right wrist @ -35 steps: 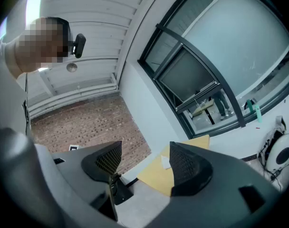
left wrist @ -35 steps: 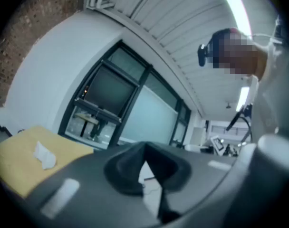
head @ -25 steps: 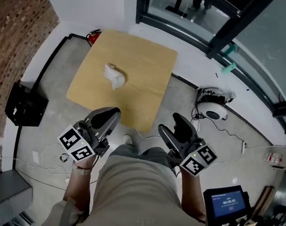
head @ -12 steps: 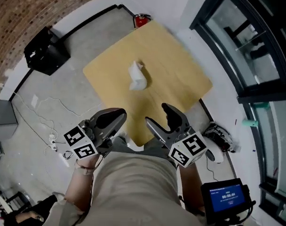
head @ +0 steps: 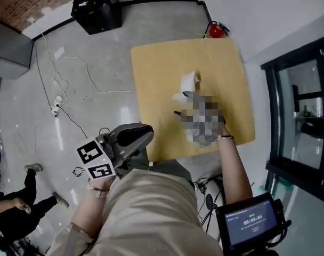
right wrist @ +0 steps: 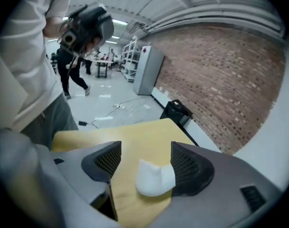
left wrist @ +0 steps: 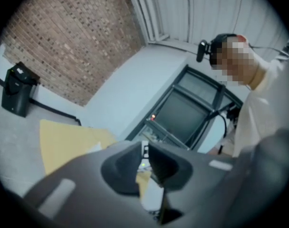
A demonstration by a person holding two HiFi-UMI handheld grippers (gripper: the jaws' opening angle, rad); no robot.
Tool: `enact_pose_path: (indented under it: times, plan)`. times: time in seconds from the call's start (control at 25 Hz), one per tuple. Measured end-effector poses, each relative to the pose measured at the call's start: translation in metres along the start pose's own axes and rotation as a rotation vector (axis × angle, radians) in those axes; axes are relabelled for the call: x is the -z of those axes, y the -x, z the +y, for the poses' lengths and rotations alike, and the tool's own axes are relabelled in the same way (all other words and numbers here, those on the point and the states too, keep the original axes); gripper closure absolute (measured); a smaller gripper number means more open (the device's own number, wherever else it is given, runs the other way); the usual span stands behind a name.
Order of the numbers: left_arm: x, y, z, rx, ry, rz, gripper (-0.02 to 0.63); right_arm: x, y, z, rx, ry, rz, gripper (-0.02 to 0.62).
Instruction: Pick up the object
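The right claw (right wrist: 144, 164) is out over the tabletop (head: 151, 89) now, jaws standing wide apart with the white object (right wrist: 154, 177) sitting between them. That is the big change: a moment ago both claws hung at the person's waist, short of the table edge, and the object lay well ahead of them in the middle of the wood. From where I stand the object looks like a small, soft, crumpled white lump. It rests flat on the tabletop, not lifted, and lies closer to one pad than the other, right against it or just beside it; I cannot tell whether they actually touch. The other pad is clear of it. The left claw (left wrist: 143, 161) has stayed back by the person's hip, off the tabletop. Its jaws are all but together with only a thin slit between them and nothing in it, and it seems to have no part in this. So the reach is done and the grasp is not. I would say the next thing needed is to bring the jaws in on the lump, perhaps after shifting a touch sideways to centre it, so that the near pad does not just shove it across the smooth wood before the far one arrives.
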State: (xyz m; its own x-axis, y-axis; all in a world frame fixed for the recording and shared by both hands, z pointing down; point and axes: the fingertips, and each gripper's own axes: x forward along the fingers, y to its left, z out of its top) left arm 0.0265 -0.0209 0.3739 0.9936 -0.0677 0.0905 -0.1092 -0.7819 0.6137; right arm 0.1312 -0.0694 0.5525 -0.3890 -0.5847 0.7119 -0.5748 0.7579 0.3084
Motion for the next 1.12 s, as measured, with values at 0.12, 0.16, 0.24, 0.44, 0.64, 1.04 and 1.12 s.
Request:
enact_pose_path:
  times: [0.12, 0.16, 0.24, 0.44, 0.64, 1.04, 1.12]
  plan:
    - [-0.001, 0.014, 0.002, -0.021, 0.001, -0.037, 0.581, 0.026, -0.047, 0.007, -0.078, 0.091, 0.077, 0.272]
    - [-0.001, 0.019, 0.004, -0.033, 0.008, -0.054, 0.581, 0.034, -0.062, 0.010, -0.101, 0.118, 0.104, 0.273]
    - [0.000, 0.026, 0.011, -0.059, 0.023, -0.091, 0.581, 0.047, -0.087, 0.013, -0.150, 0.164, 0.153, 0.273]
    - [0.000, 0.044, 0.026, -0.094, 0.053, -0.131, 0.581, 0.050, -0.115, 0.019, -0.181, 0.283, 0.233, 0.273]
    - [-0.002, 0.049, 0.026, -0.095, 0.063, -0.141, 0.581, 0.061, -0.121, 0.021, -0.176, 0.491, 0.341, 0.287]
    - [0.001, 0.059, 0.036, -0.118, 0.083, -0.135, 0.581, 0.070, -0.136, 0.025, -0.150, 0.737, 0.532, 0.331]
    - [0.004, 0.064, 0.038, -0.121, 0.086, -0.136, 0.581, 0.066, -0.139, 0.027, -0.159, 0.688, 0.545, 0.342]
